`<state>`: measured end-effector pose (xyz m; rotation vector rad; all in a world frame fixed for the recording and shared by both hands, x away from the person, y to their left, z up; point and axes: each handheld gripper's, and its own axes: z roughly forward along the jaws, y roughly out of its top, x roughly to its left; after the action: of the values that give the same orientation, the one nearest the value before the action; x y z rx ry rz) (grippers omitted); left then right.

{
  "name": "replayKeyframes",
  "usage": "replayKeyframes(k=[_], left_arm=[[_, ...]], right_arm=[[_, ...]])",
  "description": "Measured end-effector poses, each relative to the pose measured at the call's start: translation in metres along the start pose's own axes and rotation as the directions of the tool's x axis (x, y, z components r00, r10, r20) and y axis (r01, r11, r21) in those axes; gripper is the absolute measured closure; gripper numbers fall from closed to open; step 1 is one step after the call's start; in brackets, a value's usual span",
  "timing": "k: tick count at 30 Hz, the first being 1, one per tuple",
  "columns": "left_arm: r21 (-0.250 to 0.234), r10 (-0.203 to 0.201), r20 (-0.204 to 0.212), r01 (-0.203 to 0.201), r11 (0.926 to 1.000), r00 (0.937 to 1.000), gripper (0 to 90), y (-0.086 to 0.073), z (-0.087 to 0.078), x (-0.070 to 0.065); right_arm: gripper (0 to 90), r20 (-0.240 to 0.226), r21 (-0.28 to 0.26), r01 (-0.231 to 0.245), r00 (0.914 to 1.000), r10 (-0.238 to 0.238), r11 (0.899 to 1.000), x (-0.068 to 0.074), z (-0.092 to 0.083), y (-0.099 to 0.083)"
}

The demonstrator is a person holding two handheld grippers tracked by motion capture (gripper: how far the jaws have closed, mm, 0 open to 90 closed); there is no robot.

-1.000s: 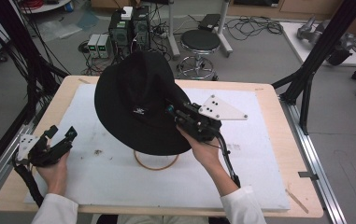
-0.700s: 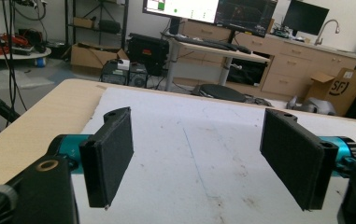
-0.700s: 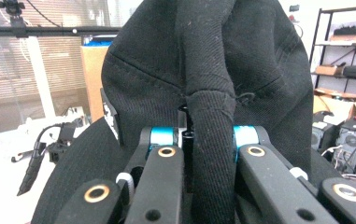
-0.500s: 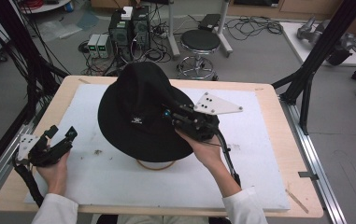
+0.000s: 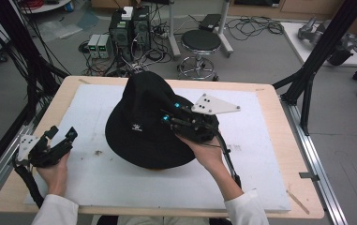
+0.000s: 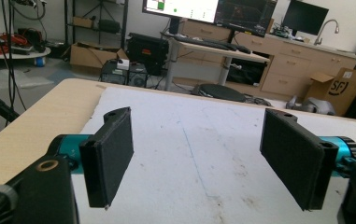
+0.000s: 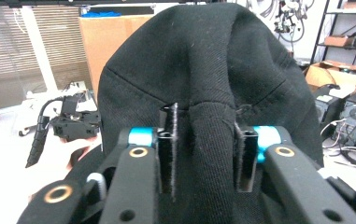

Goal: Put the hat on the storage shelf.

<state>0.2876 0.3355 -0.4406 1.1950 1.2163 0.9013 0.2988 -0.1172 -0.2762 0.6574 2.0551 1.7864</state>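
A black bucket hat (image 5: 143, 122) with a small white logo sits crown-up on the white mat (image 5: 260, 154). My right gripper (image 5: 170, 111) is at the hat's right side, under its grey three-cornered plate. In the right gripper view a raised fold of the hat (image 7: 203, 60) runs between the jaws of my right gripper (image 7: 204, 149). Those jaws have just been opening, and the fold stands loosely in the gap. My left gripper (image 5: 63, 132) rests at the mat's left edge. It stands wide open (image 6: 199, 158) with nothing between the pads.
The mat covers a wooden table (image 5: 279, 98). Behind the table are a black stool (image 5: 200, 42), computer cases (image 5: 129, 26) and loose cables. Black frame posts (image 5: 316, 61) rise at the right and left. My other hand's gripper (image 7: 75, 123) shows farther off in the right gripper view.
The hat has come down onto the mat and now covers the brown ring that showed under it. The right gripper's jaws have parted a little. The left hand has kept still.
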Motion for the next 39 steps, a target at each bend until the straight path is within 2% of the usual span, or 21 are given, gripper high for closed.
replayKeyframes(k=[7,12,17,19,22,26,29,31,33,35,39], left_arm=[[-0.001,0.001,0.000,-0.001,1.0000,1.0000,25.9,0.000,0.000,0.000],[0.000,0.000,-0.001,0.000,1.0000,1.0000,25.9,0.000,0.000,0.000],[0.000,0.000,-0.001,0.000,1.0000,1.0000,25.9,0.000,0.000,0.000],[0.000,0.001,-0.001,-0.001,1.0000,1.0000,25.9,0.000,0.000,0.000],[0.000,0.000,-0.001,0.000,1.0000,1.0000,25.9,0.000,0.000,0.000],[0.000,0.001,-0.001,-0.001,1.0000,1.0000,25.9,0.000,0.000,0.000],[-0.001,0.002,0.000,-0.002,1.0000,1.0000,25.9,0.000,0.000,0.000],[-0.001,0.001,-0.001,-0.001,1.0000,1.0000,25.9,0.000,0.000,0.000],[0.002,0.000,-0.002,0.000,1.0000,1.0000,25.9,0.000,0.000,0.000],[0.000,0.001,-0.003,-0.001,1.0000,1.0000,25.9,0.000,-0.001,0.000],[0.001,0.002,-0.002,-0.002,1.0000,1.0000,25.9,0.000,-0.001,0.000]], right_arm=[[51.3,0.005,-0.008,-0.015,0.9999,0.015,1.000,-0.001,-0.003,0.000],[37.3,0.042,-0.028,-0.014,0.9990,0.015,1.000,-0.002,-0.006,0.001],[23.4,0.068,-0.094,-0.066,0.9950,0.073,0.993,-0.006,-0.014,0.002],[21.0,0.075,-0.108,-0.090,0.9922,0.099,0.990,-0.008,-0.019,0.003],[18.4,0.090,-0.129,-0.095,0.9901,0.108,0.987,-0.012,-0.026,0.003],[16.0,0.129,-0.186,-0.103,0.9833,0.129,0.977,-0.016,-0.041,0.004],[15.8,0.154,-0.212,-0.126,0.9750,0.160,0.969,-0.021,-0.053,0.004],[15.8,0.190,-0.221,-0.132,0.9659,0.176,0.966,-0.025,-0.060,0.003],[15.4,0.248,-0.215,-0.131,0.9512,0.184,0.968,-0.027,-0.066,0.002],[13.7,0.277,-0.215,-0.128,0.9425,0.186,0.968,-0.029,-0.071,0.000],[12.6,0.344,-0.219,-0.144,0.9142,0.215,0.965,-0.034,-0.081,-0.005]])
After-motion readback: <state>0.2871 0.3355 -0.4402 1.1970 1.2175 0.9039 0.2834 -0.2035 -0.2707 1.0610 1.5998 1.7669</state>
